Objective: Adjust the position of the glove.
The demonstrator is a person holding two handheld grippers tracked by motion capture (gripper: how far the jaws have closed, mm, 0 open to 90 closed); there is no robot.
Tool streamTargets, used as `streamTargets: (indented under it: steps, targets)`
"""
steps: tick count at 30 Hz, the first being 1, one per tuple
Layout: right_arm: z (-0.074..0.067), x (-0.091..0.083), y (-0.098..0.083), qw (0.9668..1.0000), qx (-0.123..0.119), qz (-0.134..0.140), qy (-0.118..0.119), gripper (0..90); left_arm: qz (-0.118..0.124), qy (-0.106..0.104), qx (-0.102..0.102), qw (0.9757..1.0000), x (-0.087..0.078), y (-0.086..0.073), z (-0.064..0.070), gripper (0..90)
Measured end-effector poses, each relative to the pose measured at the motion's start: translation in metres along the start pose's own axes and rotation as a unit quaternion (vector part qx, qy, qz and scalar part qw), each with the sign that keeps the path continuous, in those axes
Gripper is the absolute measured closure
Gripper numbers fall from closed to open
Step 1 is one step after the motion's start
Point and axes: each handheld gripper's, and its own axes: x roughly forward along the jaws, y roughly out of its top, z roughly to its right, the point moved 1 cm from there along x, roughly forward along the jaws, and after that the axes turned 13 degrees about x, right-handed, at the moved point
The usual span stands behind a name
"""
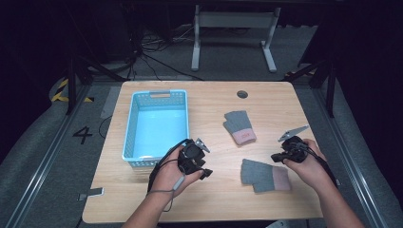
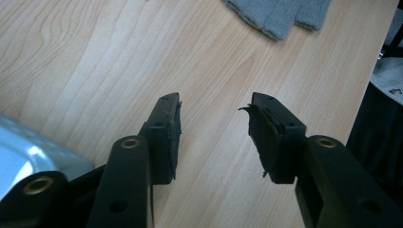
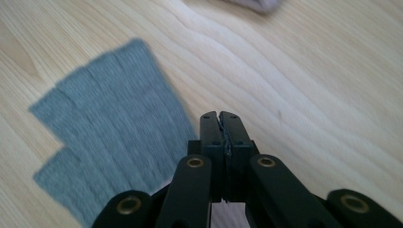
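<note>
Jaws on my left gripper (image 2: 214, 137) were spread; my right gripper (image 3: 221, 137) was pressed together, empty. At its nine o'clock lay a soft, floppy glove (image 3: 114, 156); I'd pinch its cuff.

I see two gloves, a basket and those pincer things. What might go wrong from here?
1. The right gripper is shut with nothing between its jaws, beside the near glove; unless it opens first, it would probably just push the flat knit along the table.
2. The left gripper is open, and one jaw's padding looks frayed, so its hold on fabric may be weaker.
</note>
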Motion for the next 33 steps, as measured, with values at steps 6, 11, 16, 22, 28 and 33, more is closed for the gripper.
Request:
streamTargets:
  steps: [6, 11, 16, 22, 28, 33]
  targets:
    - [0.013, -0.01, -0.019, 0.9991, 0.039, -0.007, -0.013, 90.0, -0.002, -0.01, 0.012, 0.9999, 0.006, 0.009, -0.001, 59.4]
    - [0.017, -0.016, -0.031, 0.9982, 0.052, -0.022, -0.02, 90.0, -0.007, -0.018, 0.027, 0.9994, 0.009, 0.016, -0.002, 59.5]
    - [0.017, -0.017, -0.041, 0.997, 0.052, -0.053, -0.023, 90.0, -0.006, -0.024, 0.034, 0.9991, 0.012, 0.022, -0.002, 59.0]
    - [0.016, -0.015, -0.046, 0.9947, 0.054, -0.084, -0.024, 90.0, -0.006, -0.026, 0.038, 0.9989, 0.012, 0.024, -0.002, 59.0]
    - [0.013, -0.008, -0.05, 0.9915, 0.057, -0.114, -0.023, 90.0, -0.005, -0.028, 0.036, 0.9989, 0.012, 0.024, -0.002, 59.0]
    - [0.006, -0.004, -0.046, 0.9923, 0.049, -0.113, -0.018, 90.0, -0.008, -0.026, 0.034, 0.999, 0.012, 0.022, -0.002, 58.8]
